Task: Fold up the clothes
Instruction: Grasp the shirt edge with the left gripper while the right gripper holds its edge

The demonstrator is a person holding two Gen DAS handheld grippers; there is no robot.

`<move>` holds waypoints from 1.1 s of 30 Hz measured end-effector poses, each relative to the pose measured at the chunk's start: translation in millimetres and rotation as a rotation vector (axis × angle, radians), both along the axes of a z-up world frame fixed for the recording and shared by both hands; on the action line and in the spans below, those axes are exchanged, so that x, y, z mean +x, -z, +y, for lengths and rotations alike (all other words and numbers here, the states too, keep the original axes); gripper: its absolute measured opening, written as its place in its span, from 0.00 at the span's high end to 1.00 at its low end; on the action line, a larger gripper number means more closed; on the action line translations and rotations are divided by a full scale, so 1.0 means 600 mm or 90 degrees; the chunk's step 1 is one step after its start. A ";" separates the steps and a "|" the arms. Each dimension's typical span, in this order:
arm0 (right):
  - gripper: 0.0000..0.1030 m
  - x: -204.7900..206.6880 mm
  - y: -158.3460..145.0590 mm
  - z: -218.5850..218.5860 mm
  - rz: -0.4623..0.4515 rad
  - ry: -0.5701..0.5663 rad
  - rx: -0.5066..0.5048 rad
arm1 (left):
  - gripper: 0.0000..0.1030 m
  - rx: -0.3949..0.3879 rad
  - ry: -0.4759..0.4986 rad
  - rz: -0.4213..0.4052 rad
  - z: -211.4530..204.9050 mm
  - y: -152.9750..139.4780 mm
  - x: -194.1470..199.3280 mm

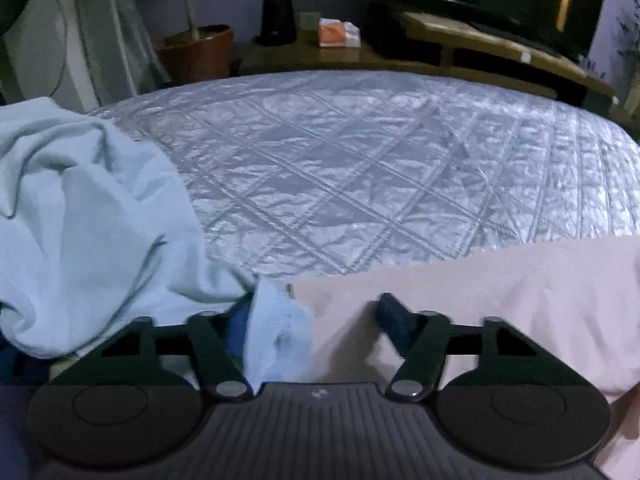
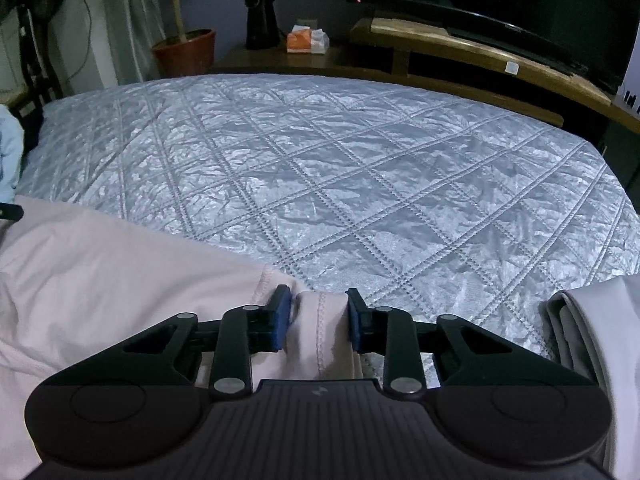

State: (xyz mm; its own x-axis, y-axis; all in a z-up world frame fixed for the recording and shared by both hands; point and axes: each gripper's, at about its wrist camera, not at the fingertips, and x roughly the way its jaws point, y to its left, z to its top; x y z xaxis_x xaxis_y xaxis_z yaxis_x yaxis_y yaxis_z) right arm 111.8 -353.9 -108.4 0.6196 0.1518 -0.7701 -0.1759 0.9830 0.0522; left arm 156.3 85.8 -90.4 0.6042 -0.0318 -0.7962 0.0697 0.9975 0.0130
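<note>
Right wrist: right tongs (image 2: 318,322) pinching pink garment (image 2: 120,280) | left tongs (image 1: 316,320) spread, possibly around cloth | garments: three

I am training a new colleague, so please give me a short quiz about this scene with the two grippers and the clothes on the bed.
1. True or false: the right gripper has a stitched fold of the pink garment between its fingers.
2. Which cloth lies left of the pink garment in the left wrist view? A) light blue garment B) a red towel C) a black sock
3. Fill in: the clothes lie on a quilted silver ____.

Key: 1 true; 2 A; 3 bedspread.
</note>
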 end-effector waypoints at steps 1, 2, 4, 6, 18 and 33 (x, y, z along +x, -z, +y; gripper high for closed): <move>0.70 0.001 0.000 0.000 0.001 0.000 0.002 | 0.63 -0.001 -0.011 -0.003 0.005 -0.002 0.000; 0.70 0.001 -0.001 0.000 0.001 -0.001 0.002 | 0.72 -0.003 -0.021 -0.006 0.010 -0.003 0.000; 0.71 0.001 -0.001 0.000 0.002 0.000 0.003 | 0.82 -0.004 -0.039 -0.010 0.018 -0.003 0.002; 0.71 0.001 -0.001 -0.001 0.001 0.005 0.008 | 0.91 -0.013 -0.049 -0.013 0.026 -0.005 0.001; 0.73 -0.004 -0.007 -0.001 -0.003 0.007 0.008 | 0.95 -0.007 -0.093 -0.116 0.057 -0.067 -0.021; 0.73 -0.001 -0.002 -0.003 0.007 -0.001 0.014 | 0.73 0.090 0.130 -0.052 -0.051 -0.009 -0.008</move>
